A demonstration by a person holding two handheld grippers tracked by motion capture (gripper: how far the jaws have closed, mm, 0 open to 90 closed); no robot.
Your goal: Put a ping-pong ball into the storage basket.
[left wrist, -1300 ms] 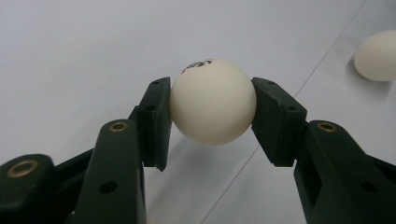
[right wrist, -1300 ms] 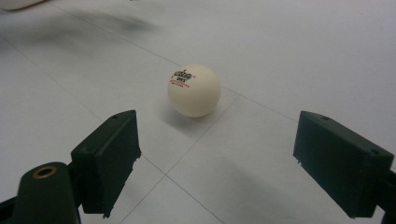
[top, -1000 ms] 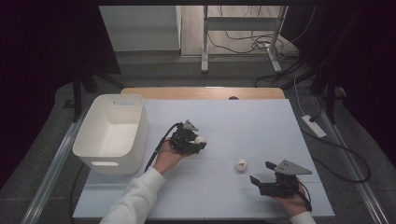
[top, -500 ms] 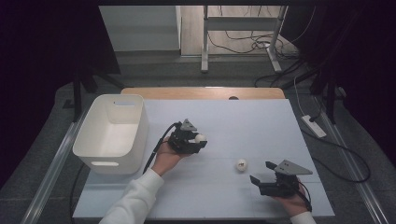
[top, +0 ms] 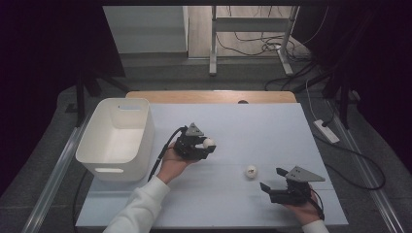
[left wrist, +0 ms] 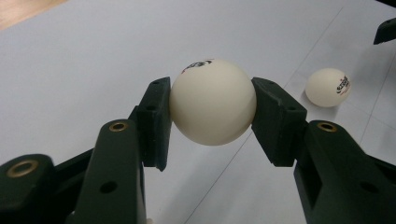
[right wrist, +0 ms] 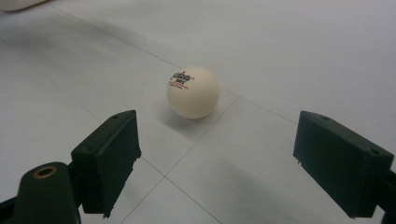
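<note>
My left gripper hovers over the middle of the white table, shut on a white ping-pong ball. In the left gripper view the ball is pinched between both black pads of the left gripper. A second white ball with a printed logo lies on the table to the right. My right gripper rests near the front right edge and stands open. The second ball lies a little beyond its jaws, and nothing is between the right gripper pads.
A white plastic bin stands at the table's left side. Thin seam lines cross the white tabletop. A wooden strip runs along the far edge. Cables and a power strip lie on the floor to the right.
</note>
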